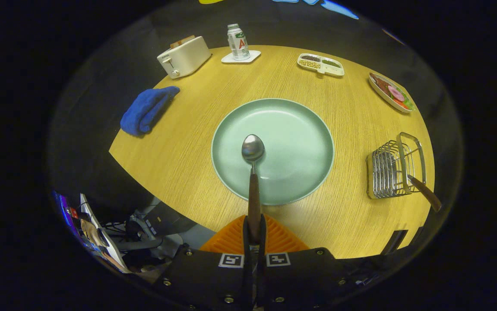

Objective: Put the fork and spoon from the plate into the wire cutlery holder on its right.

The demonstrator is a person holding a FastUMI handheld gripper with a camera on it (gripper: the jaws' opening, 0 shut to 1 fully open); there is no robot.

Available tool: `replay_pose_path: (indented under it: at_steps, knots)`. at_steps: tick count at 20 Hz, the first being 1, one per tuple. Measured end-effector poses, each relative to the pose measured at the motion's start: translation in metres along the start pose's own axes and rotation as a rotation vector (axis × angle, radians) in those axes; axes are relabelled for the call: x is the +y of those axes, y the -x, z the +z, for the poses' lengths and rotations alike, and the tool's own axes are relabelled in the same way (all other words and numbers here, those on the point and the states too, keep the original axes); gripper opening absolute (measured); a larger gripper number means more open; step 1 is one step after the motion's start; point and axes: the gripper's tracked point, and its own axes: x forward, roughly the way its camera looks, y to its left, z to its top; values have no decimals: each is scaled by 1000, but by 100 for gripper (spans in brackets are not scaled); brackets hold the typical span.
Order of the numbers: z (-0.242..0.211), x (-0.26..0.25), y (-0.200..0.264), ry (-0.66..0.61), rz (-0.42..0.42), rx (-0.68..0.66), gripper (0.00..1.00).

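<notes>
My gripper (254, 231) is shut on the wooden handle of the spoon (253, 172), both fingers pressed against it. The spoon points straight ahead, its steel bowl hanging over the pale green plate (300, 142) in the middle of the round wooden table. The spoon looks lifted off the plate. To the right of the plate stands the wire cutlery holder (393, 168). A wooden-handled utensil (423, 190), apparently the fork, leans out of the holder toward the table's edge; its head is hidden among the wires.
A blue cloth (147, 110) lies left of the plate. At the far side stand a white toaster (183, 56), a can on a white coaster (239, 43), a divided snack dish (321, 65) and a plate of food (391, 93).
</notes>
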Motion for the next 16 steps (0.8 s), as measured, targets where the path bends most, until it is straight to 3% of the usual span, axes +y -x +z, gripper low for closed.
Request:
replay_pose_path:
  at_steps: [11,16]
  knots:
    - [7,-34,72,32,23,17,5]
    - [12,-66,109,-32,17,16,5]
